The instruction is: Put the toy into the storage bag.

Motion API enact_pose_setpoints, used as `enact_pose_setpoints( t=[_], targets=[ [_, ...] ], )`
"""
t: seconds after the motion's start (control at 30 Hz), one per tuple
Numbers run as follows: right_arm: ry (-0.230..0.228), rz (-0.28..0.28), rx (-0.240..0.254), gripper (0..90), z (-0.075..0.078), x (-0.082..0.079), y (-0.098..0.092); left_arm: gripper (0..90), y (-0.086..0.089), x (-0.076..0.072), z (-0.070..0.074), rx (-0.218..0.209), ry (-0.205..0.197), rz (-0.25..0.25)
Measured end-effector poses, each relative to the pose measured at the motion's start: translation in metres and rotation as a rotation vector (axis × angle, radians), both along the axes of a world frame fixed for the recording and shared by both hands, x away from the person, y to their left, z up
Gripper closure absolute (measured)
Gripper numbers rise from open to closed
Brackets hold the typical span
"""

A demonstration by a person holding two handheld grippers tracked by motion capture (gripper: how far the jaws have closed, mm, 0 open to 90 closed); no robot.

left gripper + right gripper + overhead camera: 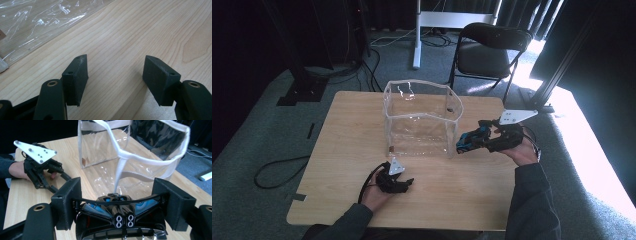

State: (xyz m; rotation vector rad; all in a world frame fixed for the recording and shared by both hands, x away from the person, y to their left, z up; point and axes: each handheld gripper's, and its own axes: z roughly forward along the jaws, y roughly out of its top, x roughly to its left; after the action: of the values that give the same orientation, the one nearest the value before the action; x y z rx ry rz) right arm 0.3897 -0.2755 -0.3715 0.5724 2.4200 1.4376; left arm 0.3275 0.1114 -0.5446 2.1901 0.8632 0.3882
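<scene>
Now I am holding a black-and-blue toy car clamped in my right gripper at the clear bag's three o'clock, still outside it, while my left gripper is resting wide open, empty, at six o'clock.

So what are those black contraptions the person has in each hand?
Each is a handheld gripper, left gripper and right gripper, built of matt black plastic with two blocky, flat-faced jaws, brass-ringed pivot holes and a thin black cable. A pale grey three-cornered plate, dotted with small holes, sits on top. The person wears dark grey sleeves.
</scene>
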Motion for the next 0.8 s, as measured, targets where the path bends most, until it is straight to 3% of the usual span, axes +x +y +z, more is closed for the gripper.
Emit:
enact_pose_setpoints(
  t=[0.23, 0.8],
  targets=[
    [-0.002, -0.018, 0.021, 24.8, 0.014, 0.014, -0.011, 37.6, 0.0, 0.0, 0.0, 0.0, 0.0, 0.0],
    [-0.012, -0.03, 0.0, 24.8, 0.057, 0.045, -0.02, 37.6, 0.0, 0.0, 0.0, 0.0, 0.0, 0.0]
  ],
)
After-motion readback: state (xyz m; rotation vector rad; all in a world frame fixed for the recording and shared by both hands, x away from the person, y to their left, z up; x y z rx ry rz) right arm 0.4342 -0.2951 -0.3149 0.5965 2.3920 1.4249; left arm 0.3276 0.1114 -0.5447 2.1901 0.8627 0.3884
